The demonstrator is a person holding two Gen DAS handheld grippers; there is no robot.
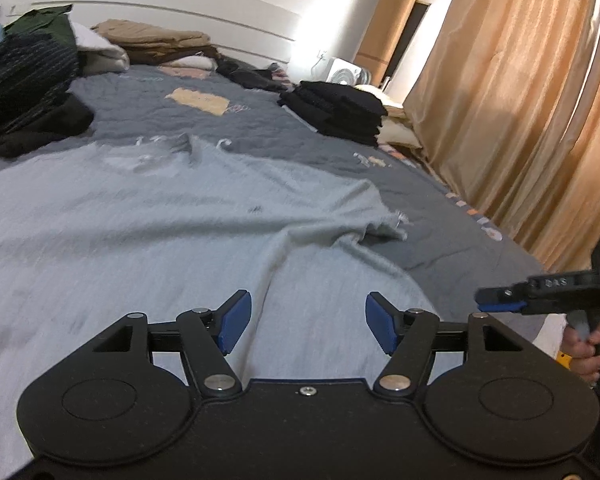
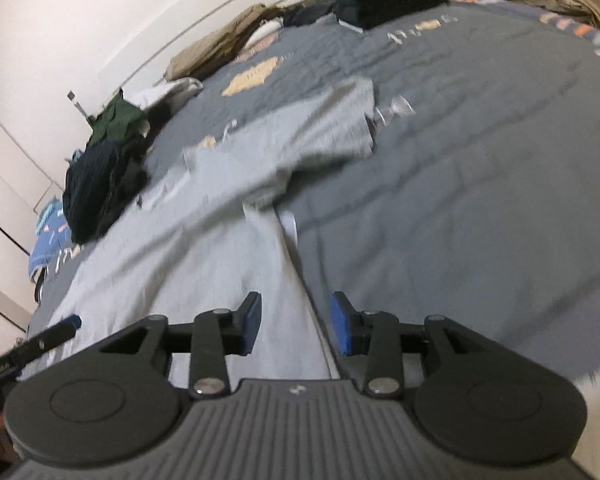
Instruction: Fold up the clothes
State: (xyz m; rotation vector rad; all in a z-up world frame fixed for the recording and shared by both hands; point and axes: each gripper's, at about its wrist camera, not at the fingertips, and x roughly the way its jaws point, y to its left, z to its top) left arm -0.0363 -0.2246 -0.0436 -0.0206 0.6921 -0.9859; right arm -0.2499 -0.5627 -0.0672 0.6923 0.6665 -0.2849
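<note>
1. The grey garment (image 1: pixel 148 216) lies spread on the bed (image 1: pixel 340 152), its sleeve (image 1: pixel 364 216) out toward 2 o'clock.
2. Left gripper (image 1: pixel 308 322) hovers above it, jaws released, empty.
3. Right gripper (image 2: pixel 296 322) hovers over its edge, jaws parted, gripping nothing.
4. A black stack (image 1: pixel 336 110) sits at 1 o'clock.

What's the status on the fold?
Left gripper open, empty. Right gripper open, empty. Grey garment spread on bed, unfolded. Nothing blocking.
</note>
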